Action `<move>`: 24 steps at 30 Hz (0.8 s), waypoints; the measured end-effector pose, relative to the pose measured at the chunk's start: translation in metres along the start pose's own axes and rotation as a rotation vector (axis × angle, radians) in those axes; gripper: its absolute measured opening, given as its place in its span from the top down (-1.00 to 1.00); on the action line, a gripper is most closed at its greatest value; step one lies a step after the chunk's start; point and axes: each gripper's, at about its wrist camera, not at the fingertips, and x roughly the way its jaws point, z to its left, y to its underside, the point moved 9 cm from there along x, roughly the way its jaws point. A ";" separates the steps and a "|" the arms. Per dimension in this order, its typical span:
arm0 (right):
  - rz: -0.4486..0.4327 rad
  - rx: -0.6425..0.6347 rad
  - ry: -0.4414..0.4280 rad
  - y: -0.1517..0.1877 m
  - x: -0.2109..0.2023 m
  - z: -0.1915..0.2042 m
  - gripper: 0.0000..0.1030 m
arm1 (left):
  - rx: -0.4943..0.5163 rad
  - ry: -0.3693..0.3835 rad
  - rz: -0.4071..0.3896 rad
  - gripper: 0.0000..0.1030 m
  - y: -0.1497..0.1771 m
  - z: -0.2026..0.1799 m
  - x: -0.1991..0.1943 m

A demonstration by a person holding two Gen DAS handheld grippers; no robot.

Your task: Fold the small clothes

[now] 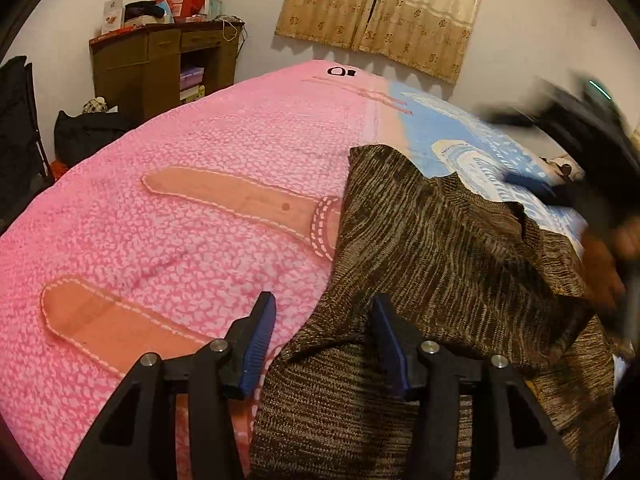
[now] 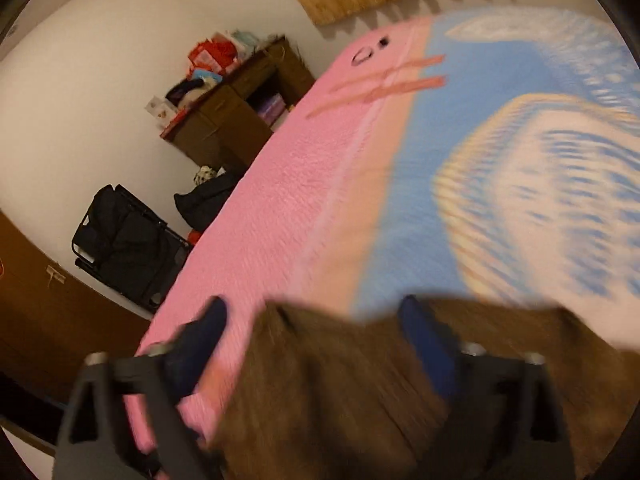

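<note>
A brown knit garment (image 1: 440,256) lies rumpled on a bed under a pink and blue blanket (image 1: 160,240). My left gripper (image 1: 324,300) hovers at its near left edge, jaws apart. The cloth's edge runs between the blue pads (image 1: 260,340), and neither presses on it. In the left wrist view my right gripper (image 1: 560,148) is a dark blur over the garment's far right side, with a hand (image 1: 608,256) behind it. In the blurred right wrist view the right gripper (image 2: 314,308) stands wide open above the brown garment (image 2: 340,392), nothing pinched.
A brown wooden desk (image 1: 160,56) piled with boxes stands by the far wall, with a black bag (image 1: 88,136) on the floor beside it. A beige curtain (image 1: 380,8) hangs behind the bed. A black folding rack (image 2: 128,244) stands left of the bed.
</note>
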 end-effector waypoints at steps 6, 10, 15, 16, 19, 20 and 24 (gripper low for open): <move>0.072 0.153 0.121 0.080 -0.047 -0.057 -0.09 | 0.002 0.003 0.001 -0.07 -0.001 0.000 -0.001; 0.134 0.176 0.104 0.109 -0.044 -0.044 -0.13 | 0.018 -0.011 0.006 -0.10 -0.001 -0.002 -0.001; 0.235 0.141 -0.024 0.118 -0.026 -0.018 0.64 | 0.020 -0.014 0.010 -0.11 -0.001 -0.003 0.000; 0.238 0.149 -0.013 0.119 -0.028 -0.019 0.64 | 0.023 -0.018 0.010 -0.12 0.000 -0.003 0.001; 0.115 -0.002 0.086 0.090 -0.047 -0.008 0.67 | 0.032 -0.026 0.011 -0.14 0.000 -0.005 0.001; 0.057 -0.056 0.084 0.076 -0.058 0.003 0.67 | 0.034 -0.028 0.011 -0.14 0.000 -0.006 0.002; -0.195 -0.247 0.020 0.036 -0.115 0.045 0.72 | 0.046 -0.047 0.016 -0.15 0.001 -0.008 0.003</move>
